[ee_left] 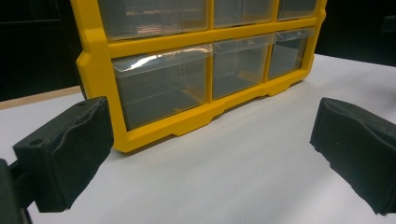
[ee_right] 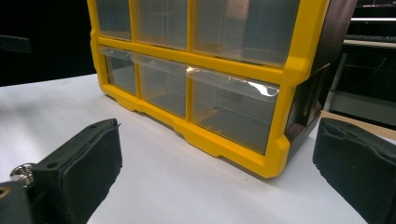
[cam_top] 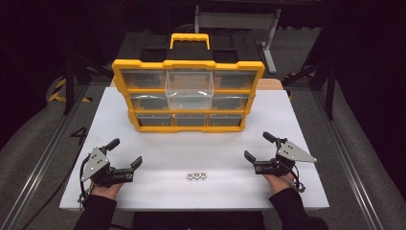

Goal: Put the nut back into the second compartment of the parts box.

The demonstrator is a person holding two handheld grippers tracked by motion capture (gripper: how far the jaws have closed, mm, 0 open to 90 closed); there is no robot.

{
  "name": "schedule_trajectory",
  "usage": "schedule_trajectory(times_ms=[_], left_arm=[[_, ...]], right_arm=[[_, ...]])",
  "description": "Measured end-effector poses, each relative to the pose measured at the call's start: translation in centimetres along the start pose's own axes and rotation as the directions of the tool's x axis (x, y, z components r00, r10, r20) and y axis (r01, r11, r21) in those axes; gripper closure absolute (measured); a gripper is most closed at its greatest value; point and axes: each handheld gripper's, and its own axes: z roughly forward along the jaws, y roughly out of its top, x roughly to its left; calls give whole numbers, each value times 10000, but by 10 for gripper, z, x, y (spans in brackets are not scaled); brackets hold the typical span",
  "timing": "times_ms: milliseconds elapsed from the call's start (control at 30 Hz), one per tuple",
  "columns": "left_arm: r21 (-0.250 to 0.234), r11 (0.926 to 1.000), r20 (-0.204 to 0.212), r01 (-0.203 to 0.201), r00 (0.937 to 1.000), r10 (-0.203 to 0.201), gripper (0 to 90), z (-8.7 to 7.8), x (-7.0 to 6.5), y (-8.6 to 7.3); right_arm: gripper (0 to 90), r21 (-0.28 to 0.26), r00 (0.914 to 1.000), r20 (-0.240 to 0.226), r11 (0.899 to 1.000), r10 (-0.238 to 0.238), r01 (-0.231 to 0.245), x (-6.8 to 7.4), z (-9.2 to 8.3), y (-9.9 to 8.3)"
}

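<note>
Three small shiny metal nuts (cam_top: 197,176) lie in a touching row at 6 o'clock on the matte white table (cam_top: 158,158), between the left gripper (cam_top: 125,153) at 8 o'clock and right gripper (cam_top: 256,146) at 4 o'clock, both level, jaws apart, empty, facing the yellow-framed clear-drawer organizer (cam_top: 187,96) at 12 o'clock.

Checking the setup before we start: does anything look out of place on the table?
One clear drawer in the top middle of the yellow organizer sticks out while the others sit flush. Three metal nuts lie loose between the open grippers.
</note>
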Motion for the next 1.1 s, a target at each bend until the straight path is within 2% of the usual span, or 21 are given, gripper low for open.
schedule_trajectory(times_ms=[100, 200, 233, 400, 500, 600, 667, 733, 767, 867, 1000, 1100], left_arm=[[-8, 9999, -70, 135, 9999, -135, 2, 0, 0, 0], [462, 9989, -372, 111, 9993, -94, 3, 2, 1, 0], [538, 9985, -360, 112, 9993, -93, 4, 3, 2, 0], [240, 9997, -146, 106, 9998, -103, 3, 1, 3, 1], [145, 9999, -84, -26, 10000, 27, 2, -1, 2, 2], [156, 9999, -55, -67, 10000, 68, 2, -2, 2, 2], [395, 9992, -173, -51, 9998, 57, 4, 0, 2, 2], [426, 9991, -206, -14, 9998, 23, 4, 0, 3, 1], [385, 9993, -220, 32, 9998, -23, 4, 0, 3, 1], [366, 9993, -263, -42, 9996, 51, 4, -1, 3, 2], [540, 9985, -166, -33, 9999, 42, 2, 1, 4, 2], [368, 9993, -24, -94, 10000, 95, 2, 1, 4, 2]], right_arm=[[16, 83, 9999, -92, 9999, -99, 100, 2, 0, 1], [16, 109, 9997, -211, 9998, -141, 143, 4, 1, 2], [16, 122, 9996, -237, 9998, -137, 140, 4, 1, 2], [12, 219, 9995, -319, 9997, -70, 77, 2, 2, 2], [10, 232, 9989, -473, 9997, -23, 34, 2, 5, 5], [13, 411, 9973, -717, 9989, -178, 208, 2, 12, 10], [16, 305, 9966, -829, 9995, 16, 9, 0, 16, 15], [15, 249, 9962, -864, 9996, 110, -89, 1, 17, 18], [16, 211, 9951, -968, 9996, 196, -177, 1, 20, 22], [15, 342, 9921, -1251, 9994, 20, 23, 7, 31, 30], [15, 302, 9814, -1919, 9994, -99, 160, 19, 49, 42], [15, 169, 9746, -2221, 9993, -275, 320, 26, 56, 52]])
